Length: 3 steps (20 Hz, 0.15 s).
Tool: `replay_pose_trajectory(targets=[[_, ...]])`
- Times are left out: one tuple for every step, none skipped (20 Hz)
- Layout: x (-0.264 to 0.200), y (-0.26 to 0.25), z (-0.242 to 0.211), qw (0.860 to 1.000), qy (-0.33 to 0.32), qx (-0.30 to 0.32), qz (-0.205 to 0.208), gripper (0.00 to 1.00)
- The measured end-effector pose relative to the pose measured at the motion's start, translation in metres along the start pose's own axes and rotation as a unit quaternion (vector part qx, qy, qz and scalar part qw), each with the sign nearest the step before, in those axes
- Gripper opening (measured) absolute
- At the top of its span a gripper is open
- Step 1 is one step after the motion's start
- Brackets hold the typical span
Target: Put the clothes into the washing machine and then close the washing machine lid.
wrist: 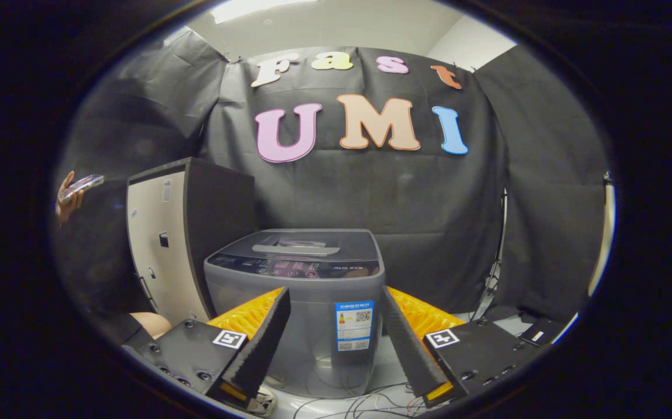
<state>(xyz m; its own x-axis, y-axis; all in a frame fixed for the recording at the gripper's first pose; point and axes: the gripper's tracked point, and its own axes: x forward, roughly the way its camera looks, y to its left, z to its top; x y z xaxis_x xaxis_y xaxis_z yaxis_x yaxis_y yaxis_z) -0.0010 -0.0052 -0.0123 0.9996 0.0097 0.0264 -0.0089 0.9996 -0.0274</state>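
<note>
While spread wide and empty, ribbed gripper (336,334) fingers (266,343) frame boxy grey washing machine (296,302), lid (301,244) down, beside cabinet (164,244).

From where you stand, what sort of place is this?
Probably a recording booth staged as a laundry corner: a grey washing machine, lid down, against black cloth walls, loose cables on the floor and a cabinet beside it. The gripper is open, holding nothing.

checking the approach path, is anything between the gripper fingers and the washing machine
Nothing solid: in the gripper view the open gripper frames the washing machine just ahead, with bare floor and loose cables by its base.
</note>
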Motion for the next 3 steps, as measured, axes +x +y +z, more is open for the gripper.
replay_pose_trajectory(targets=[[0.0003,-0.0004,-0.0004,1.0,0.0,0.0,0.0,0.96],[-0.0001,-0.0003,-0.0001,1.0,0.0,0.0,0.0,0.96],[-0.0001,0.0002,-0.0004,1.0,0.0,0.0,0.0,0.96]])
